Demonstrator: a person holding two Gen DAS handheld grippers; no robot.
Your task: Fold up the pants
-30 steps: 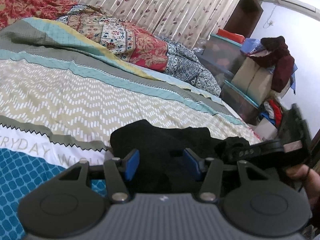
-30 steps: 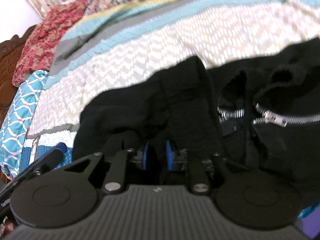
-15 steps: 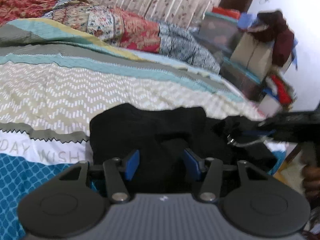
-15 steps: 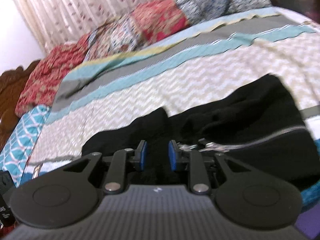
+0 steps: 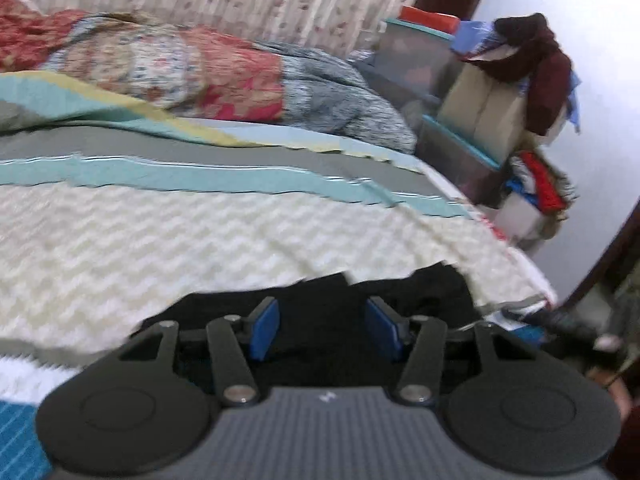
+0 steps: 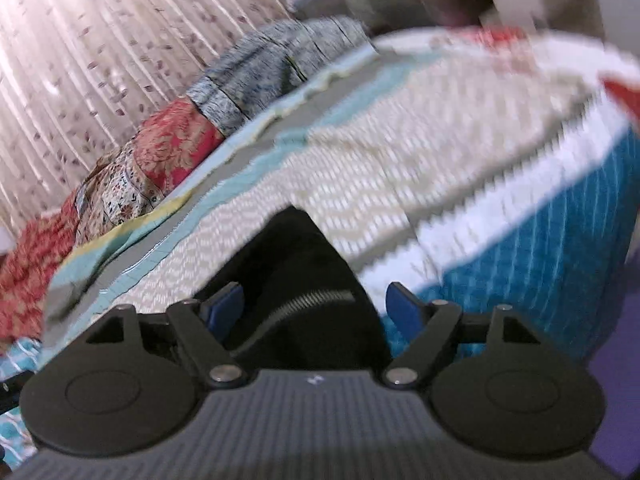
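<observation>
Pants are lying bunched on the bed, right gripper fingers having just been opening off them, left gripper fingers standing apart; smoothing probably comes next.

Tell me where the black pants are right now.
The black pants lie on the patterned bedspread near its edge, low in both wrist views, between each gripper's spread fingers.

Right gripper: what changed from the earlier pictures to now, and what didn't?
The right gripper has just been opening: its jaws, nearly shut on the black pants before, now stand wide, pads clear of the zipper between them, so the cloth was let go. The left gripper kept the same half-open gap over the pants on the bedspread.
</observation>
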